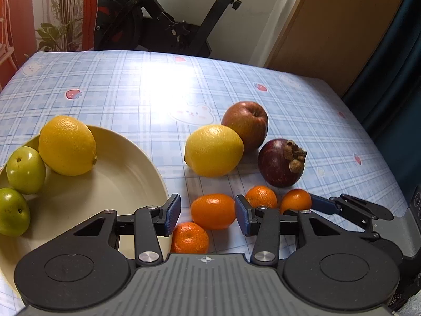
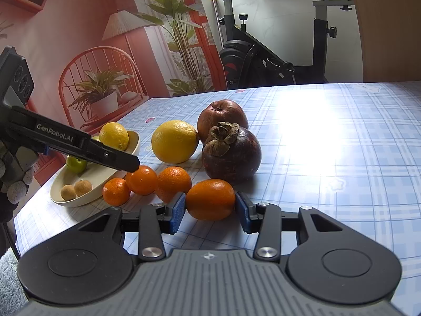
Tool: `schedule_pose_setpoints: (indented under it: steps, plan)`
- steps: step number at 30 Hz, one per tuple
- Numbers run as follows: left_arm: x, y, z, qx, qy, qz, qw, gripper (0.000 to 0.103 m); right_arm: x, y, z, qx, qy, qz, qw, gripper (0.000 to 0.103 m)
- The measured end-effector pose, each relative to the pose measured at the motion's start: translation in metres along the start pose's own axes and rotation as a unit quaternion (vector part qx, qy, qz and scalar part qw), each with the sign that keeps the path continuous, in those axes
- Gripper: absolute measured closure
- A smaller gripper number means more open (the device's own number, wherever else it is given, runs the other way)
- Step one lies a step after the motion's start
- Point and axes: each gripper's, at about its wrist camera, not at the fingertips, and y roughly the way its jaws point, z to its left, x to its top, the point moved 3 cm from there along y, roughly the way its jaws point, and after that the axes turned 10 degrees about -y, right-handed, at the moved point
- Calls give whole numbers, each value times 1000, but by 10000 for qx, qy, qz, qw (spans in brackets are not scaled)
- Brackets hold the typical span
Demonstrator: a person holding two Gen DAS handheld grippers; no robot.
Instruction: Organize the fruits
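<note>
Right gripper [image 2: 210, 209] is clamping a mandarin [image 2: 210, 199]; left gripper [image 1: 208, 214] is hanging part-open, empty, near plate [image 1: 126, 173] w/ lemon [image 1: 67, 146].

**Two matching black-and-grey handheld grippers**

The left gripper [image 1: 208, 214] and the right gripper [image 2: 210, 212] share one build — a ribbed grey deck nearest the lens, stamped with a small white crosshair mark, flanked by two round black housings with recessed discs. Black linkage arms run forward from silver pivot screws to blue ribbed pads on the jaws. Seen side-on from the right wrist camera, the left unit carries white "GenRobot.AI" lettering along a black arm, and a grey block with round ports behind. Beside it — a fuzzy, knobbly grey glove [image 2: 15, 181].
</note>
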Motion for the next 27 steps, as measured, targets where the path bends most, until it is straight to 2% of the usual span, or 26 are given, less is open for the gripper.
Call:
schedule_pose_setpoints:
  steps: [7, 10, 14, 27]
  plan:
    - [-10, 3, -13, 50, 269, 7, 9996, 55, 0, 0, 0, 2, 1, -3, 10000, 59]
    - [-12, 8, -16, 393, 447, -60, 9982, 55, 0, 0, 0, 2, 4, -11, 10000, 59]
    - [-14, 12, -22, 563, 633, -53, 9964, 56, 1, -1, 0, 8, 10, -7, 10000, 59]
    - [-13, -5, -28, 425, 562, -320, 9970, 59, 1, -1, 0, 19, 26, -22, 10000, 59]
